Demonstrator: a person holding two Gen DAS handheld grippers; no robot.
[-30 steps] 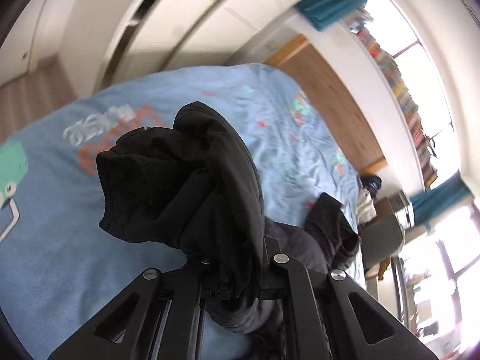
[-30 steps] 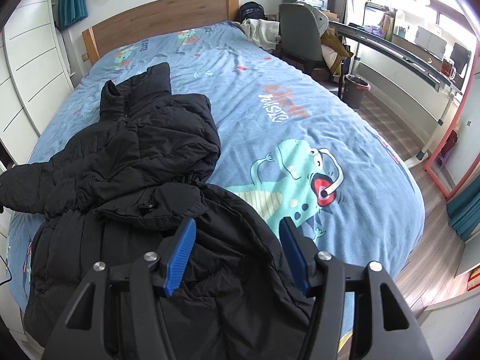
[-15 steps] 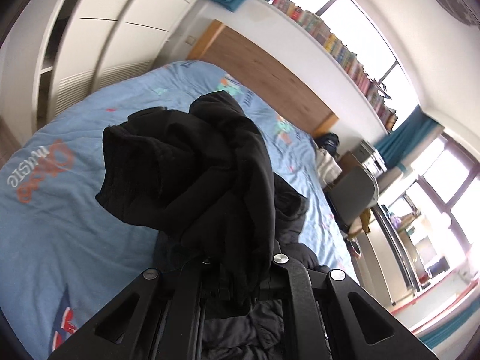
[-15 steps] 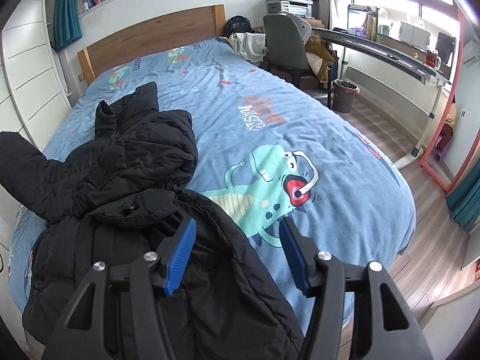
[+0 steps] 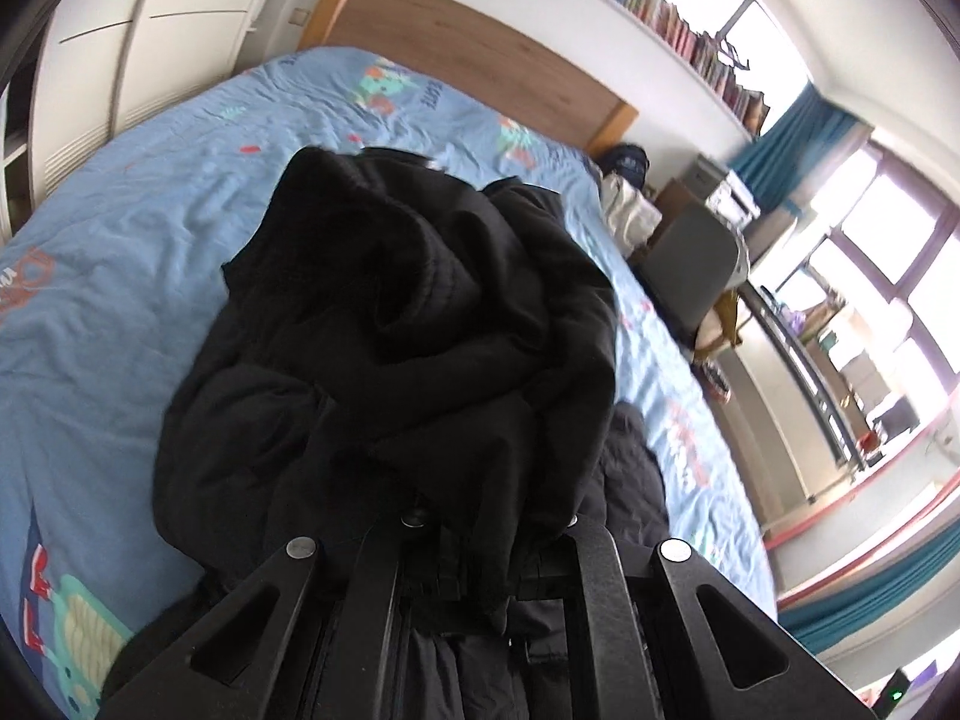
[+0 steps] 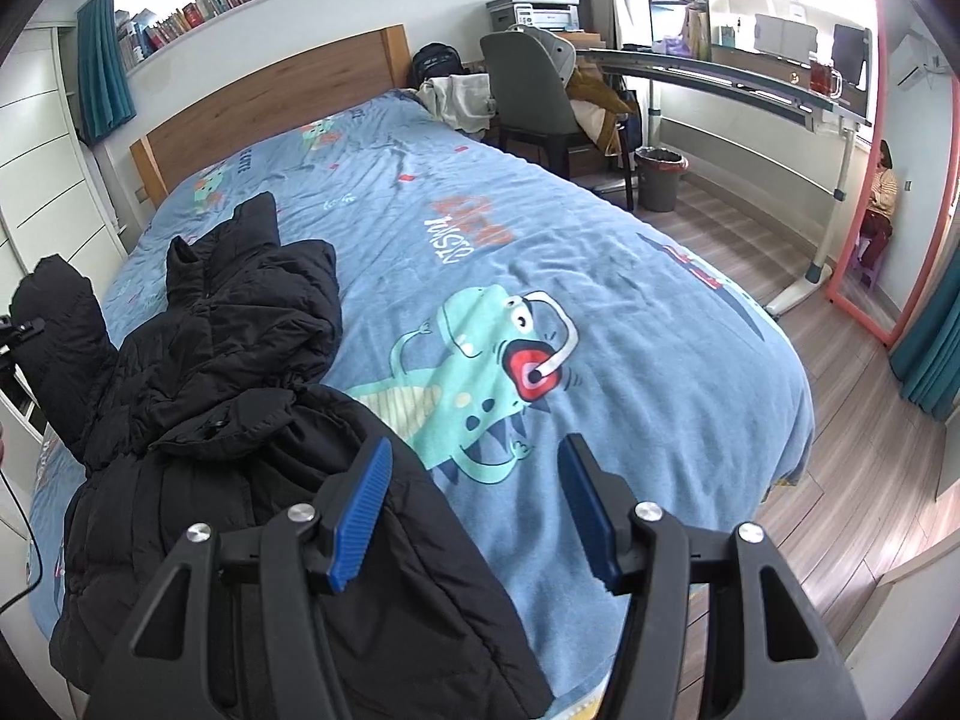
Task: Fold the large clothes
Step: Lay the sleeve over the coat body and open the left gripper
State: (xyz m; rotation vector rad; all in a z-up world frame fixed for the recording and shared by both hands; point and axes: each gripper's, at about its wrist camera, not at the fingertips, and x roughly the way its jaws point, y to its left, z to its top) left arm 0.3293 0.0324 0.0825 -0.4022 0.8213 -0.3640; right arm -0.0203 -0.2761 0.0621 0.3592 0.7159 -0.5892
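A black puffer jacket lies on the left side of the blue bed. My left gripper is shut on the jacket's sleeve, and the bunched fabric hides its fingertips. In the right wrist view that raised sleeve stands at the far left with the left gripper's tip on it. My right gripper is open and empty, hovering above the jacket's lower hem near the bed's front edge. Its blue pads touch nothing.
The bed has a wooden headboard. White wardrobes stand at the left. A grey chair, a bin and a long desk are at the right, with wood floor beside the bed.
My left gripper has swung the held sleeve round over the jacket toward the headboard side. My right gripper has risen slightly and stays open.
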